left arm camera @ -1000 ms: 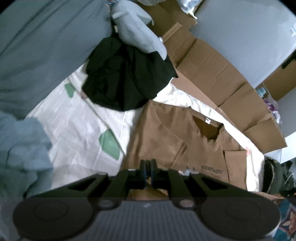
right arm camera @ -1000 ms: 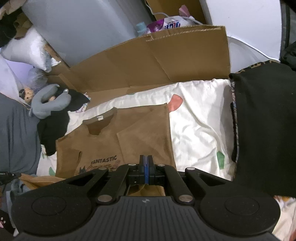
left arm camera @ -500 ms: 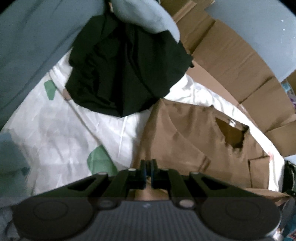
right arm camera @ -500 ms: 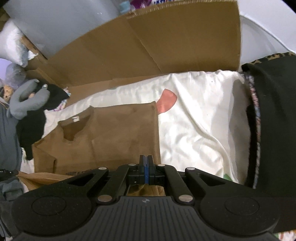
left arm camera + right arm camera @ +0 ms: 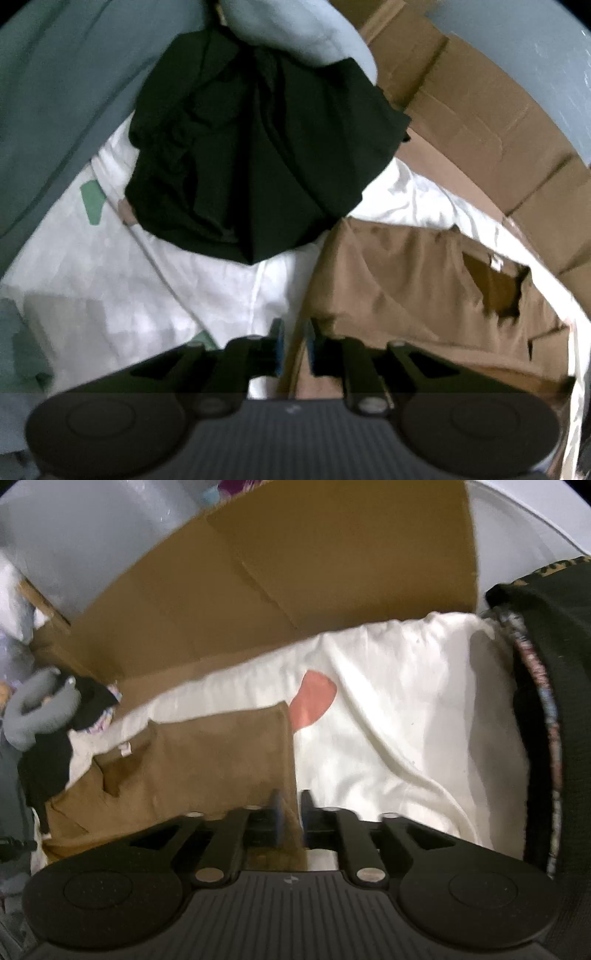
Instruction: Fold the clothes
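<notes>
A brown T-shirt (image 5: 406, 288) lies on a white sheet (image 5: 147, 288), neck opening toward the far right in the left wrist view. My left gripper (image 5: 294, 334) is low over the shirt's near left edge. Its jaws are opening, and the cloth edge runs through the gap without being pressed. In the right wrist view the same brown shirt (image 5: 207, 760) lies left of centre on the sheet (image 5: 388, 720). My right gripper (image 5: 290, 808) is at the shirt's near right edge. Its jaws are opening too, with brown cloth loose between them.
A crumpled black garment (image 5: 258, 147) lies just beyond the shirt, under a pale grey cushion. Flattened cardboard (image 5: 295, 572) lines the far side of the sheet. Another dark garment (image 5: 554, 701) borders the sheet's right side. A grey plush toy (image 5: 33, 716) sits at the far left.
Both grippers have come down and forward toward the sheet with the shirt's hem. Their jaws, shut on the cloth before, now stand apart. The shirt's printed lettering is no longer visible.
</notes>
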Available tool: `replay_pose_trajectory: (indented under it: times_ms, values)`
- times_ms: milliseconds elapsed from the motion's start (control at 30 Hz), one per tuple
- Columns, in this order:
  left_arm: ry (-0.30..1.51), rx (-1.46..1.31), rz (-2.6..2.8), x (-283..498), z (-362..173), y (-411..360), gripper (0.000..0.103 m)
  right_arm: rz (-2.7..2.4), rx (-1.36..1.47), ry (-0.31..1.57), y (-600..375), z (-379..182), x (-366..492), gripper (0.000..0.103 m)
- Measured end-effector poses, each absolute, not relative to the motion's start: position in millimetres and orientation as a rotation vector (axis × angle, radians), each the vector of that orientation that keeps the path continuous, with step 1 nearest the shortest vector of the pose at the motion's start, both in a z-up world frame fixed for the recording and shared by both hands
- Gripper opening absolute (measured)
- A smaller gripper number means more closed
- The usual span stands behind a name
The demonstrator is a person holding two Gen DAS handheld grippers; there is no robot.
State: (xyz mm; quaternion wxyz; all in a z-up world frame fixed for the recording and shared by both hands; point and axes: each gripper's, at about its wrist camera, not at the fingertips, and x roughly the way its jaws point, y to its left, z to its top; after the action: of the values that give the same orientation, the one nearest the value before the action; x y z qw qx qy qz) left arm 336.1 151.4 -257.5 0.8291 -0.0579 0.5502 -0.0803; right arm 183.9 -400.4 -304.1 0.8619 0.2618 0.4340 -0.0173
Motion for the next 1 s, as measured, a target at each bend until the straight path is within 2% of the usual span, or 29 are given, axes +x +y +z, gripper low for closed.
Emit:
replay_pose_trajectory:
  times_ms: [200,267,633,1000]
  values:
    - [1.177,-0.030,-0.197,320.5,-255.7,145.9,0.039,0.011,0.457,0.922,-394.6,-297.2,163.6,0.035]
    - [1.180,0.013,-0.208,317.1,-258.6,142.0,0.039,0.024,0.416,0.933,-391.0,-298.7,157.6,0.042]
    - [1.205,0.167,-0.270,311.9,-291.1,126.9,0.040,0.085,0.275,0.973,-365.6,-325.9,163.4,0.043]
    - [1.108,0.285,-0.357,318.4,-302.2,111.2,0.043,0.117,0.084,0.968,-339.3,-339.4,193.6,0.043]
